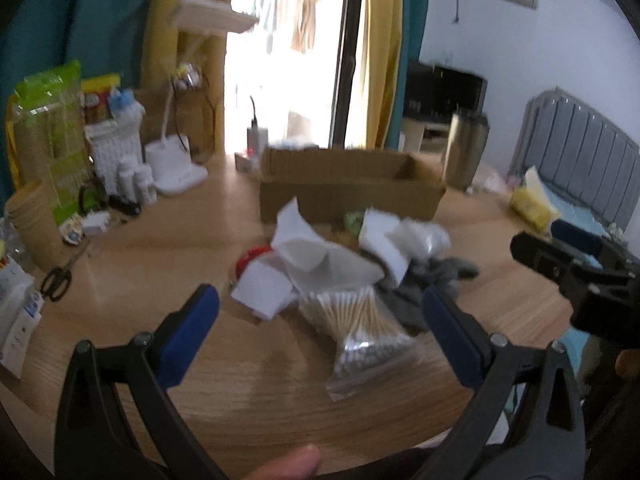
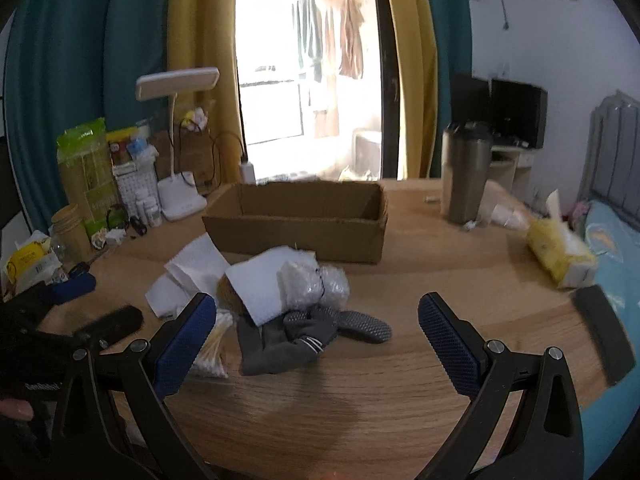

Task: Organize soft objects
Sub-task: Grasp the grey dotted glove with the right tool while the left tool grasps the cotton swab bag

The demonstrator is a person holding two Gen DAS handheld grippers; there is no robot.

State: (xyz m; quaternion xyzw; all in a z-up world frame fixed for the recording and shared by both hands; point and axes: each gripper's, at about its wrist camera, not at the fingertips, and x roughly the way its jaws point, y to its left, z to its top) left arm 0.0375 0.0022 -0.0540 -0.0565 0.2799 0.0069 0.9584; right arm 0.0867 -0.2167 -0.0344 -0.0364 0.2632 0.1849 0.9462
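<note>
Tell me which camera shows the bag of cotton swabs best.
Left wrist: the cotton swab bag lies whole and unobstructed between the open claw's fingers. In the right wrist view, a claw finger hides much of it.

Blown-out window [image 1: 288,60] glare, motion blur

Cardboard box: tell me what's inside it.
The cardboard box stands open-topped; the right wrist view shows only bare inner walls. Its floor is hidden by the front wall, so low contents cannot be ruled out. Both grippers hover open.
</note>
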